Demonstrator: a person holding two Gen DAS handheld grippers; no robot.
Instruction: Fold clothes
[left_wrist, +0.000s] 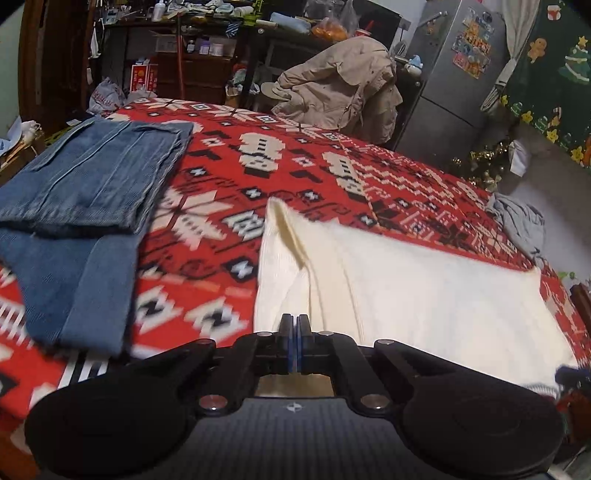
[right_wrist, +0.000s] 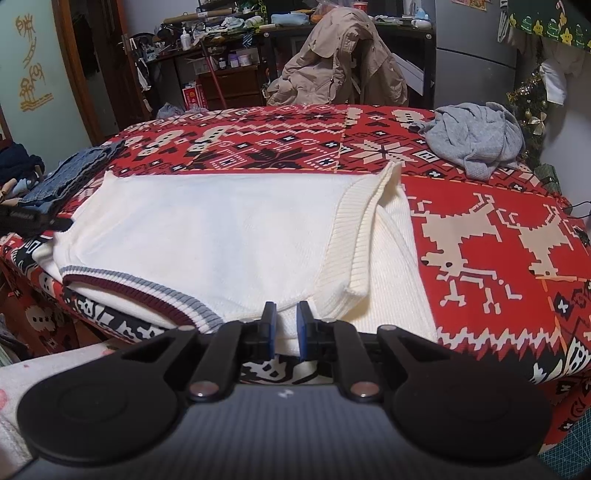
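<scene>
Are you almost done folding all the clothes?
About halfway. Done: the jeans lie folded on the red blanket. In hand: the white sweater is spread flat with one side folded over; the left tongs are shut on its fabric, and the right tongs pinch its near edge. Left: finish the sweater, then the grey top, crumpled at the far corner.

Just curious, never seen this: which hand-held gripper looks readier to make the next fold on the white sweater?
Probably the right hand-held gripper: its jaws pinch the sweater's near edge. The left is shut, seemingly empty.
</scene>
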